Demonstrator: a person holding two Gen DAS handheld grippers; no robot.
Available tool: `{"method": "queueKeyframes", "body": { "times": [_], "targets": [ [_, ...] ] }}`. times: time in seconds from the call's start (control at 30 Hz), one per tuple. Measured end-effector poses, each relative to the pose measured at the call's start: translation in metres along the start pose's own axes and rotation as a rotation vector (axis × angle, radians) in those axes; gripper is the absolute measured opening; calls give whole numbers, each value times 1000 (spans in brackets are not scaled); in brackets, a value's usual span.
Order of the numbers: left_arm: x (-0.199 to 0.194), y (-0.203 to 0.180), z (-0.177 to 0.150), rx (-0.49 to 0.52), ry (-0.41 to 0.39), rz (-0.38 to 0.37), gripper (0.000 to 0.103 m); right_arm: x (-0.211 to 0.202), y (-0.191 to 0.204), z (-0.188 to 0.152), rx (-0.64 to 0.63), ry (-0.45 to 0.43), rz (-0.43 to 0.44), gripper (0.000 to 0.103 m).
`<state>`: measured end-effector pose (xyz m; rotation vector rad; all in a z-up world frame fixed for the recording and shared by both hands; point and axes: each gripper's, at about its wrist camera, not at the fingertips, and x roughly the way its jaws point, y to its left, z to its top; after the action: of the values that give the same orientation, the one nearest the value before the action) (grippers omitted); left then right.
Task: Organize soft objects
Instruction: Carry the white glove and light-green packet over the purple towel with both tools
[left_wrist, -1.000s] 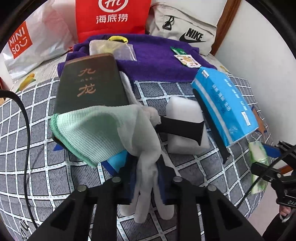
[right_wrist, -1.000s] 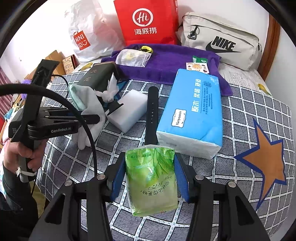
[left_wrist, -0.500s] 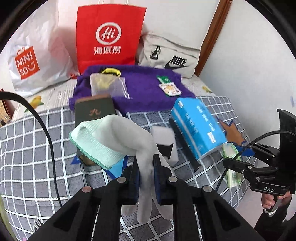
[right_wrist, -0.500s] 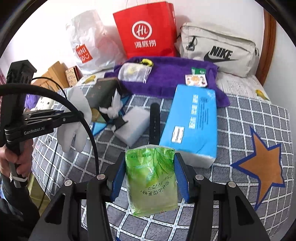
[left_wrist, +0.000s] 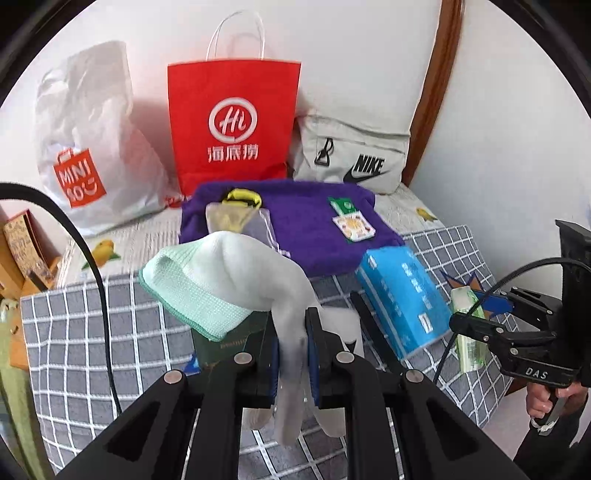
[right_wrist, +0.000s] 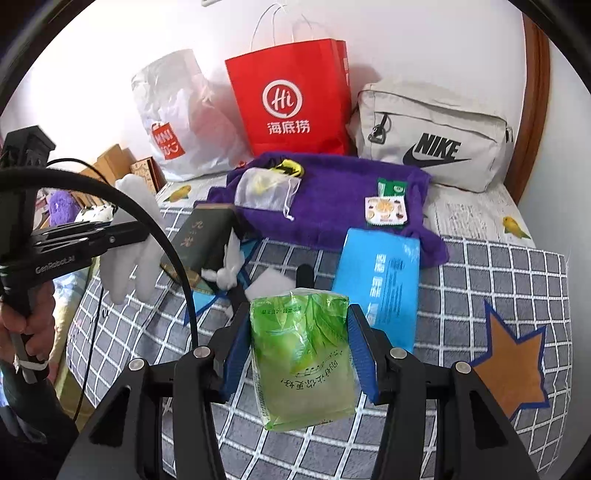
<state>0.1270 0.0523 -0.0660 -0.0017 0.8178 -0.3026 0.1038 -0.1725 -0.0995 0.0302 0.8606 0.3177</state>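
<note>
The left tool (left_wrist: 291, 350) holds the white glove (left_wrist: 236, 280), hanging lengthwise downward; the right tool (right_wrist: 299, 350) holds the green tissue pack (right_wrist: 301, 358). The purple towel (left_wrist: 306, 229) lies ahead of both.

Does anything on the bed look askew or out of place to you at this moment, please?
Mildly, yes. The blue tissue pack lies skewed, one end riding up on the purple towel. The dark book lies at a slant, its near end over a blue sheet. Nothing looks spilled or damaged.
</note>
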Motion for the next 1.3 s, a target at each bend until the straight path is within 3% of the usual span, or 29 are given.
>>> {"method": "queueKeyframes", "body": {
  "times": [0.4, 0.93, 1.3],
  "targets": [
    [13, 4, 39, 29, -27, -5, 13, 10, -20, 40, 33, -34, -41, 50],
    [58, 28, 95, 49, -33, 20, 13, 47, -45, 113, 73, -90, -76, 50],
    [99, 40, 134, 12, -9, -33, 13, 85, -52, 167, 109, -118, -96, 50]
  ]
}}
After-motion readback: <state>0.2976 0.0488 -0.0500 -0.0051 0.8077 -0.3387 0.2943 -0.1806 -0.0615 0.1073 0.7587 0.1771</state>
